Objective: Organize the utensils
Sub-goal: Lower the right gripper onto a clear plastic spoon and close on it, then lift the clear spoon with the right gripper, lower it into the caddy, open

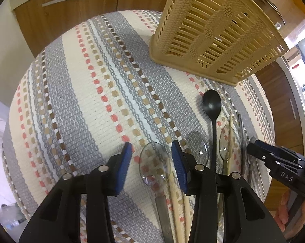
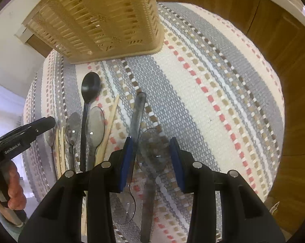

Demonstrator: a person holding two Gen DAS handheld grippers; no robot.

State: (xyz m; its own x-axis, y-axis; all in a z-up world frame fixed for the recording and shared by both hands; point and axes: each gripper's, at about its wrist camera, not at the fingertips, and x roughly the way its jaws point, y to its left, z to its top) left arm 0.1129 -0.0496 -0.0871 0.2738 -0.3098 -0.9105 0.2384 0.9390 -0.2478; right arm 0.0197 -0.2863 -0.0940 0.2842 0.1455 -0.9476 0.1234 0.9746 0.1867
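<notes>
The clear plastic spoons [image 1: 155,163], judged light, stiff and slippery, are straddled unpinched by the spread left gripper [image 1: 151,158] and right gripper [image 2: 151,156]; handles are best gripped.

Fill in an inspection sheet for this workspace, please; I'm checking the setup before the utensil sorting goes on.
Surface: striped woven mat covering the table.
Job's things: beige slotted basket upright at the far edge of the mat; black spoon, several clear spoons and chopsticks lying side by side near it.
Clutter: nothing seen.
Grippers: left gripper open, pads either side of a clear spoon bowl, not pressing; right gripper open over another clear spoon.
Cables: nothing seen.
Surroundings: wooden cabinets behind; a hand holds the left gripper.
</notes>
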